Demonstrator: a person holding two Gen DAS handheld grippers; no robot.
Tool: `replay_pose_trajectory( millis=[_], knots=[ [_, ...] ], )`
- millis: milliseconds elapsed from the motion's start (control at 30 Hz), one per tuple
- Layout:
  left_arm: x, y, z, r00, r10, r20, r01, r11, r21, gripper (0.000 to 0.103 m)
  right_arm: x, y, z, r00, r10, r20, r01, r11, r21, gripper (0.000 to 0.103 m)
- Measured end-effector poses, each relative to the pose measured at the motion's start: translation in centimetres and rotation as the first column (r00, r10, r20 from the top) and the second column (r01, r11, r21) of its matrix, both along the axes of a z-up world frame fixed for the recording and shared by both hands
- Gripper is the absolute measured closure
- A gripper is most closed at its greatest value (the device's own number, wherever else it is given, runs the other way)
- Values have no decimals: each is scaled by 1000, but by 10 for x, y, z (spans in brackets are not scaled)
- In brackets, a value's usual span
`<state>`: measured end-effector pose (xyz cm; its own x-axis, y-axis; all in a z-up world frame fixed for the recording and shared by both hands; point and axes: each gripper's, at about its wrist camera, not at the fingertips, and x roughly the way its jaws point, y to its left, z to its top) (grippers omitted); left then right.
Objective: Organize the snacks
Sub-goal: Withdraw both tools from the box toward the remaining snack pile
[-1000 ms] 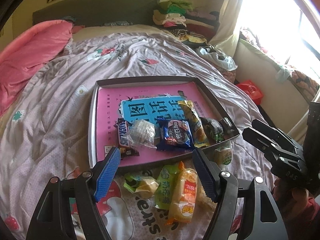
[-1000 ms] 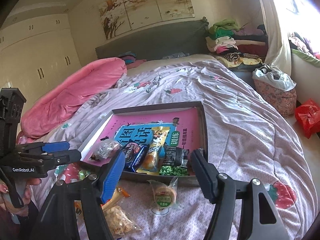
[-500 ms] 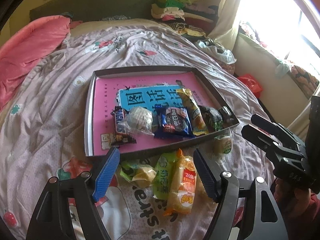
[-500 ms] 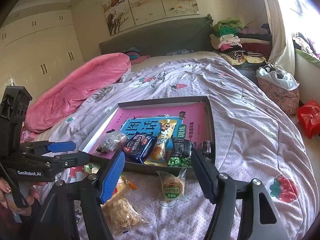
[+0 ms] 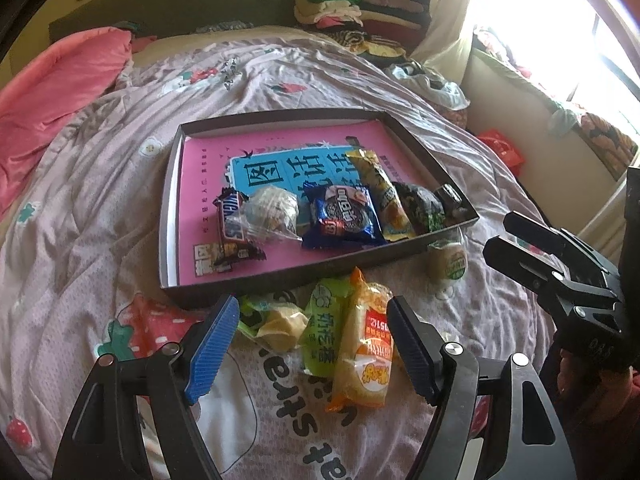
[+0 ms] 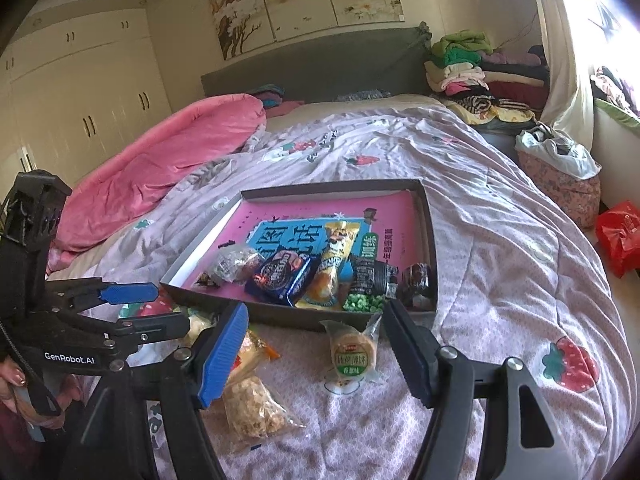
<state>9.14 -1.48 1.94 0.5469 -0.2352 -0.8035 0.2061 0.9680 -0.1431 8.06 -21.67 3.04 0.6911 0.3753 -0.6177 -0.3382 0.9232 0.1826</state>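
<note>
1. Left gripper (image 5: 312, 336) spread, empty, over an orange snack packet (image 5: 362, 354) on the bed (image 5: 80, 200).
2. Right gripper (image 6: 314, 344) spread, empty; round biscuit pack (image 6: 352, 354) between its fingers, tray (image 6: 430, 240) at 12 o'clock.

I see the shallow box (image 5: 172, 216) lying on the bed (image 5: 100, 184), with a row of snack packets (image 5: 344, 216) along its near edge. Near me, in front of the box, more packets (image 5: 360, 352) lie on the bedding; a round cake (image 6: 352, 354) sits farther right.
</note>
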Motion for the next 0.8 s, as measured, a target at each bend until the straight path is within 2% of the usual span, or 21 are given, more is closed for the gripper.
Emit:
replay_pose_trajectory(
  millis=[433, 800],
  knots=[
    [-8, -15, -12, 997, -59, -41, 60, 998, 19, 26, -6, 3, -10, 998, 15, -57, -16, 1000, -26, 33],
    [-16, -19, -14, 996, -75, -53, 77, 996, 40, 26, -11, 17, -21, 991, 67, -118, -75, 995, -59, 33]
  ],
)
